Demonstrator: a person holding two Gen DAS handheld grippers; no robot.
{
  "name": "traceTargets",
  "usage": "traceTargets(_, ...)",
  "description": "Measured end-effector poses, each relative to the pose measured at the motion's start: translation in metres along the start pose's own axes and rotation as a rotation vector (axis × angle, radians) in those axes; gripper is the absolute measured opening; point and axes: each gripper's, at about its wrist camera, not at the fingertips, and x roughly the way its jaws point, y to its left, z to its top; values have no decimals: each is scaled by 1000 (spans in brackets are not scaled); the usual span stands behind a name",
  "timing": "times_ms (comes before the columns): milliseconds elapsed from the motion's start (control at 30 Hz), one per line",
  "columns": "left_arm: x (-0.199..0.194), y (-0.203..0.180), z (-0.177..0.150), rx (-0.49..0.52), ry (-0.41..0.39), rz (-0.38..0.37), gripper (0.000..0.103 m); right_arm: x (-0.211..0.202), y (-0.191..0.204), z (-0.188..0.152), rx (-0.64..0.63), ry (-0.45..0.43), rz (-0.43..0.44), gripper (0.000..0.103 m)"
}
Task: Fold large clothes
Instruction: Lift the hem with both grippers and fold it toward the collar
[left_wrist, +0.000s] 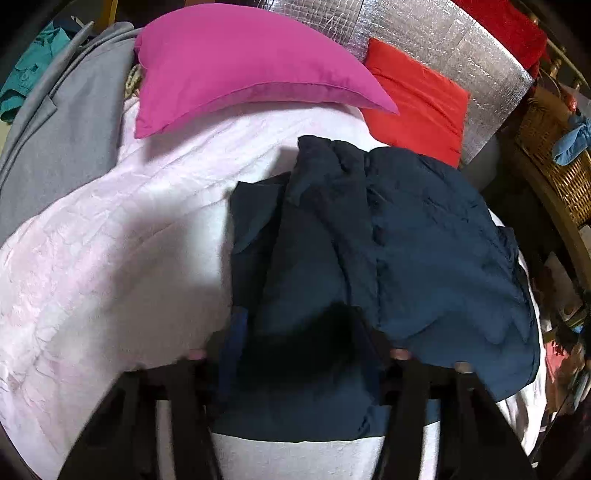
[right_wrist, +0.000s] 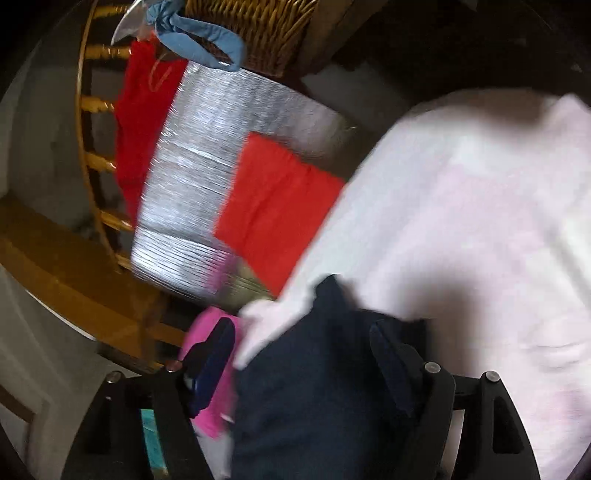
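A large dark navy jacket lies bunched on the pale pink bedspread, folded partly over itself. My left gripper hangs over the jacket's near edge with its jaws wide apart and navy cloth between them; no grip shows. In the right wrist view, which is blurred by motion, my right gripper has its jaws wide apart with the navy jacket filling the gap between the fingers.
A magenta pillow and a red pillow lie at the bed's head against a silver foil panel. A grey garment lies at the left. A wicker basket stands to the right. A wooden chair stands beyond the bed.
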Motion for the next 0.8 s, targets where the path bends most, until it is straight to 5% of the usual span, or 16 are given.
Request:
traceTargets(233,-1,-12,-10,52,-28,31,19,36,-24,-41,-101,249,-173,79)
traceTargets(300,-3,-12,-14,42,-34,29,15,63,-27,-58,-97,331,-204,65)
traceTargets(333,-5,-11,-17,41,-38,29,14,71,-23,-64,-98,335,-195,56)
traceTargets(500,-21,-7,-48,51,-83,57,12,79,24,-71,-244,262,-210,56)
traceTargets(567,-16,-2,-54,38,-75,54,15,81,34,-76,-317,262,-233,56)
traceTargets(700,-16,13,-46,-83,-20,55,57,78,20,-75,-273,270,-287,61)
traceTargets(800,-41,19,-50,-110,-85,26,58,46,13,-70,-198,199,-243,65)
